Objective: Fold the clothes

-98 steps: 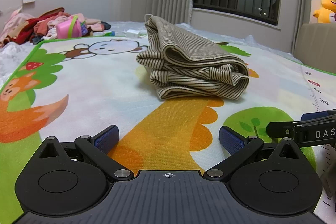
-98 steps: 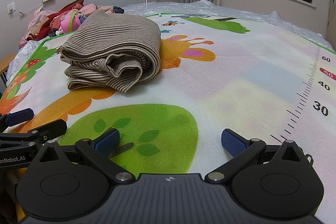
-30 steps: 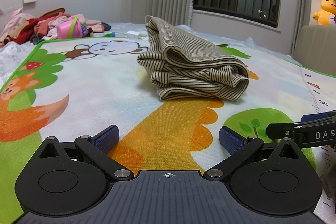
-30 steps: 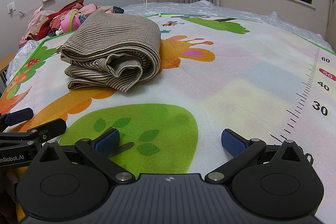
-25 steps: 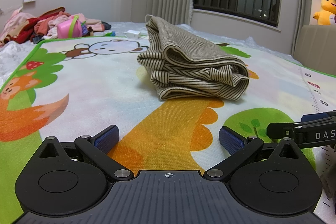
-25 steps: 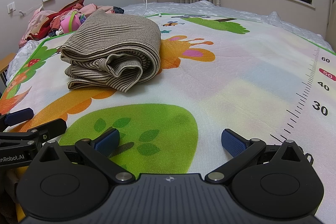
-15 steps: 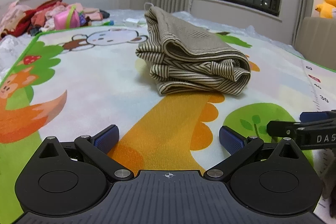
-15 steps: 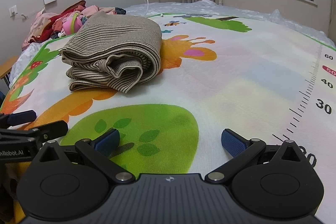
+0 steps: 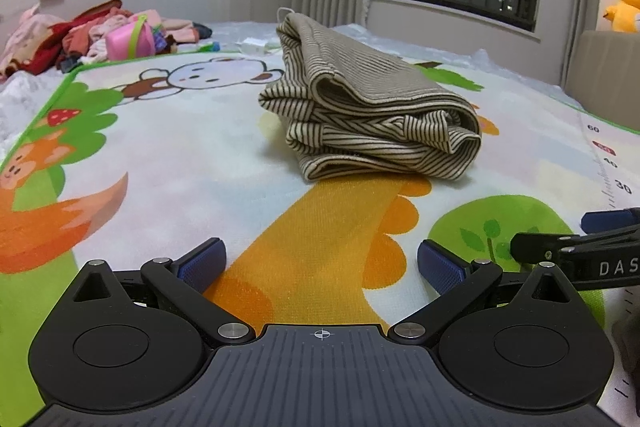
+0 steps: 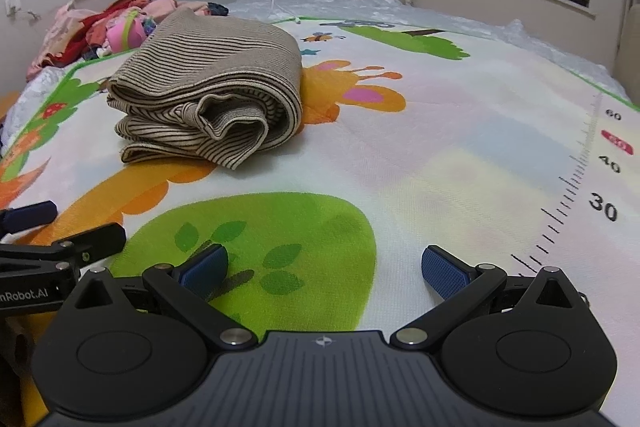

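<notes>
Left wrist view: folded striped garment alone on the play mat

Left wrist view shows the striped garment (image 9: 376, 123) folded into a thick, layered bundle lying on the cartoon play mat (image 9: 160, 155), ahead of both tongs and touched by neither. From the right wrist view the same bundle (image 10: 208, 99) sits up and to the left, its rolled edge facing the camera. The left tongs (image 9: 320, 263) are spread wide with nothing between the blue pads (image 9: 202, 263), low over the mat's orange patch. The right tongs (image 10: 324, 269) are likewise wide apart and hold nothing, over the green tree print near the printed ruler scale (image 10: 592, 179). Each pair of tongs shows at the edge of the other's view. Far back by the wall lies a heap of clothes (image 9: 80, 35) with a pink container (image 9: 130, 43) among them; its contents cannot be made out. A yellow plush toy (image 9: 624, 7) sits at the right.
</notes>
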